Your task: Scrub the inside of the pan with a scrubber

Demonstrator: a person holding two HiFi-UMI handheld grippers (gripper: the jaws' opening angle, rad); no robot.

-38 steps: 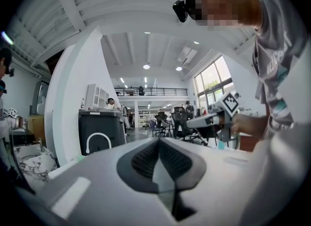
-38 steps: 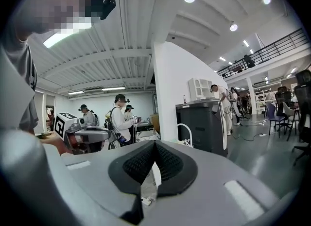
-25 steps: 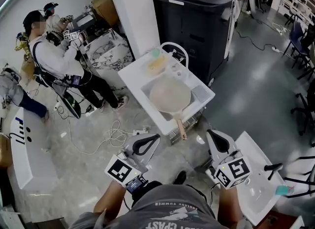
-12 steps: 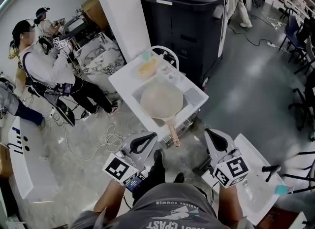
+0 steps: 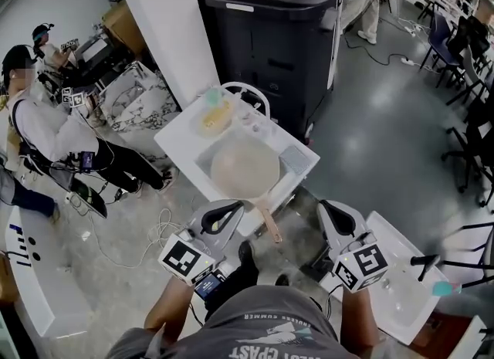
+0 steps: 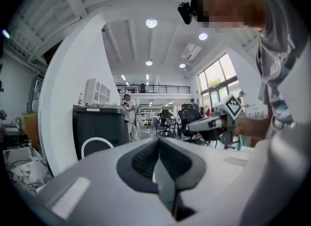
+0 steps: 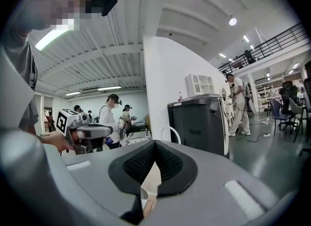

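Note:
A round pan (image 5: 245,166) with a pale inside lies in the basin of a small white sink table (image 5: 179,135), its wooden handle (image 5: 268,222) pointing toward me. A yellowish scrubber (image 5: 215,116) sits on the table's far corner beside a green item (image 5: 214,96). My left gripper (image 5: 240,209) is shut and empty, its tip at the table's near edge, left of the handle. My right gripper (image 5: 325,206) is shut and empty, right of the handle and short of the table. In the right gripper view the pan (image 7: 151,180) shows between the shut pads (image 7: 141,162).
A tall black bin (image 5: 274,25) and a white pillar (image 5: 166,25) stand behind the sink table. Seated people (image 5: 38,130) and loose cables (image 5: 158,230) are on the left. A second white sink table (image 5: 405,276) is at the lower right, chairs (image 5: 463,56) further right.
The sink table with the pan has drawn nearer and lower in the head view. Both grippers have advanced toward it, still shut; the left tip now reaches the table's near edge.

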